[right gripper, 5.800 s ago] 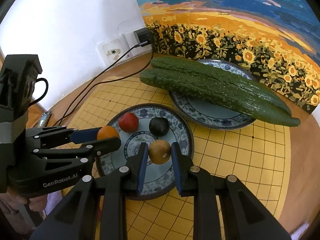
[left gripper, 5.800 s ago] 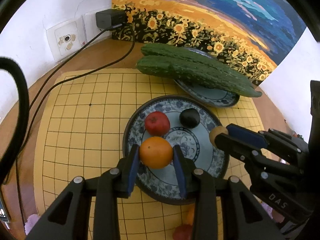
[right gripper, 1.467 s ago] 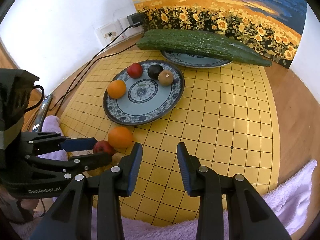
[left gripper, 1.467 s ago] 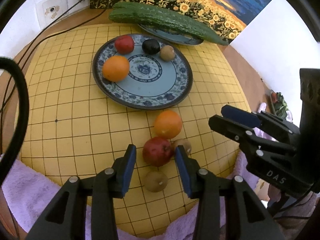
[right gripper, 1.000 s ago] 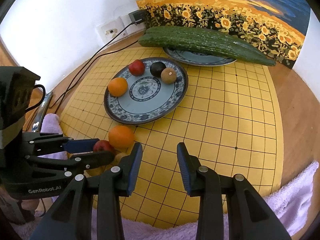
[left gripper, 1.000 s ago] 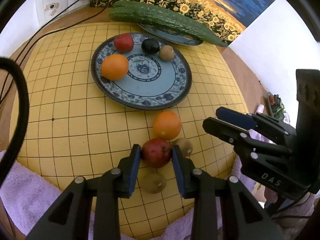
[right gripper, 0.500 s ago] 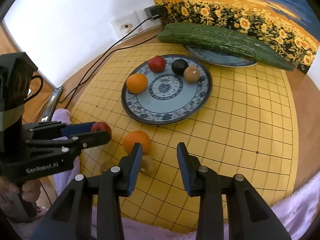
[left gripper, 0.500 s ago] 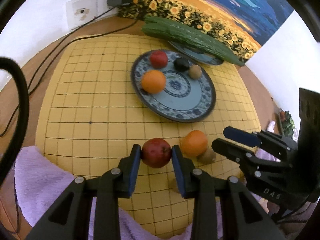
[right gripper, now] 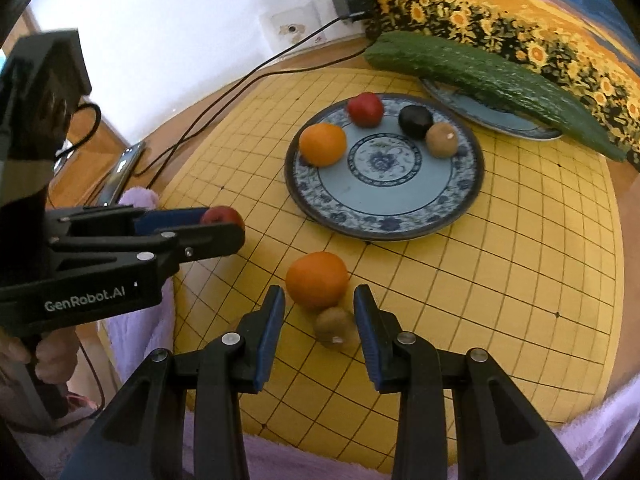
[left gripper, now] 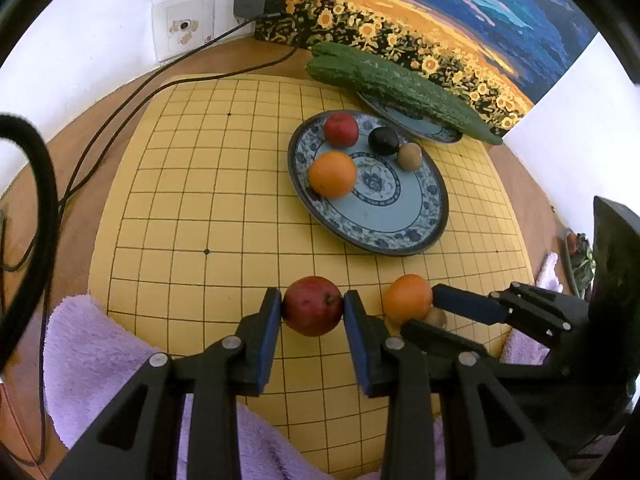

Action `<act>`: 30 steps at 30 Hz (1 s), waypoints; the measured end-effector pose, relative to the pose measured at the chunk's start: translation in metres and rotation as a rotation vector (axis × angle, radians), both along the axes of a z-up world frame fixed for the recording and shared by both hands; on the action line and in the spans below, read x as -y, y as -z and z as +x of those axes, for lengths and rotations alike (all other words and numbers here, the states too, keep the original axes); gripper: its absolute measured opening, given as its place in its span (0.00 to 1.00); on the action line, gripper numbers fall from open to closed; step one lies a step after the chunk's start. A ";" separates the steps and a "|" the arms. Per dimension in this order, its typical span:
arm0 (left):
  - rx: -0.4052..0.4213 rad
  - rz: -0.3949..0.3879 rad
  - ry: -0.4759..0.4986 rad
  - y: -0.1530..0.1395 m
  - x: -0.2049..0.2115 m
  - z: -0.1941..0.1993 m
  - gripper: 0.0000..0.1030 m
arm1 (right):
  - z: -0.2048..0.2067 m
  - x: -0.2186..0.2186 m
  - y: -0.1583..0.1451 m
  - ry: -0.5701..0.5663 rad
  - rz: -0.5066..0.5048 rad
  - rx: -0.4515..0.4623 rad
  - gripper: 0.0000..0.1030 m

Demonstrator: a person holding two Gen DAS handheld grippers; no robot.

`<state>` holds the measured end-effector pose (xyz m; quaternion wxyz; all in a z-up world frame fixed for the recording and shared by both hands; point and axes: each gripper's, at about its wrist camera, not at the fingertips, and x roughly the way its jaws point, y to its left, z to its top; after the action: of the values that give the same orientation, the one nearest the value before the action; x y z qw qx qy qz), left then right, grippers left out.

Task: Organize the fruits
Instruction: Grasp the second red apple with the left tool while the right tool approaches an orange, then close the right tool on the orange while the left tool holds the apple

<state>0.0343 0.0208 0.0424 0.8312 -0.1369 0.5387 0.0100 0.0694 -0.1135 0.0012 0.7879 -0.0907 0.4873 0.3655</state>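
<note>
**Red fruit gripped on the left, kiwi between open jaws on the right**

We see the left hand-held gripper (left gripper: 313,312) narrowed onto a dark red apple (left gripper: 313,311), both blue pads pressed against its sides; the fruit sits above the near edge of the yellow grid board (left gripper: 200,200), and being round it shows no long axis; we cannot tell where its stem points. The right hand-held gripper (right gripper: 319,312) stands a little wider, its pads either side of a kiwi (right gripper: 334,326) without touching it; the kiwi lies on the board, one end facing the camera, touching an orange (right gripper: 317,279) just behind it. Beyond, the blue patterned plate (right gripper: 384,224) carries four fruits; two cucumbers (left gripper: 400,84) lie lengthwise across a farther plate.
</note>
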 end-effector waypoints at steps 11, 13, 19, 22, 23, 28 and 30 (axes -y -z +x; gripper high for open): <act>0.001 0.005 -0.012 -0.001 0.000 0.003 0.32 | 0.005 -0.011 0.004 -0.011 -0.017 0.020 0.36; 0.003 0.006 -0.018 -0.002 -0.001 0.003 0.32 | 0.007 -0.012 0.005 -0.015 -0.020 0.016 0.36; -0.001 0.003 -0.030 0.000 -0.004 0.003 0.32 | 0.008 -0.012 0.009 -0.020 -0.025 0.006 0.36; -0.001 -0.002 -0.034 0.000 -0.004 0.003 0.32 | 0.008 -0.011 0.009 -0.021 -0.025 0.004 0.36; -0.001 -0.003 -0.035 0.000 -0.005 0.003 0.32 | 0.008 -0.010 0.009 -0.021 -0.025 0.004 0.36; -0.003 -0.011 -0.047 0.000 -0.007 0.002 0.32 | 0.007 -0.013 0.010 -0.026 -0.029 0.010 0.36; -0.002 -0.014 -0.053 0.000 -0.009 0.001 0.32 | 0.008 -0.013 0.010 -0.027 -0.030 0.011 0.36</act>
<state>0.0356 0.0300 0.0422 0.8293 -0.1568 0.5356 0.0284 0.0770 -0.1001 -0.0093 0.7842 -0.1110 0.4870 0.3681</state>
